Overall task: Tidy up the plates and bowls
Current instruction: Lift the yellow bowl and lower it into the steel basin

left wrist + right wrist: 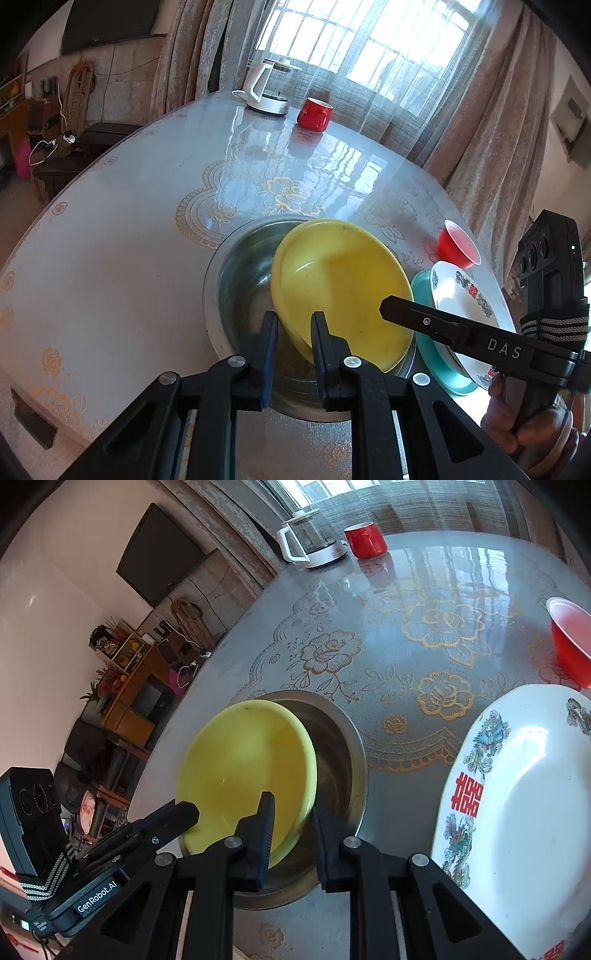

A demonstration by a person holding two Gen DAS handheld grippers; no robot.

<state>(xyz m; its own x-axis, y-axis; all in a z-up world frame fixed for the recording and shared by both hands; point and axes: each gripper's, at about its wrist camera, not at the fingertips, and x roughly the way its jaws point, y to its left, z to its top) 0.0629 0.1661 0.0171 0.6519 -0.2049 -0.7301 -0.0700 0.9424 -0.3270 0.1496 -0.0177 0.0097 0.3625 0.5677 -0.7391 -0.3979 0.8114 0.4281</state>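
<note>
The round table (110,266) carries a steel basin (236,266), kettle (267,88), red mug (314,114), perhaps more.

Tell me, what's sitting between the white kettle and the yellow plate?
Just bare tabletop lies between the kettle and yellow plate, seen in both wrist views.

Yellow plate (343,291), plain, showing faint dark specks. Steel basin (240,273) gleaming silver-grey. Near right: white plate (517,812) bearing a red double-happiness character and blue-green bird and flower motifs, lying over a teal plate (424,291). Right: red bowl (569,638) showing a pale pink inside. Far: red cup (315,114) and white kettle (267,90). Table (129,236) wearing grey lace with gold-orange roses. Grippers showing black.
</note>
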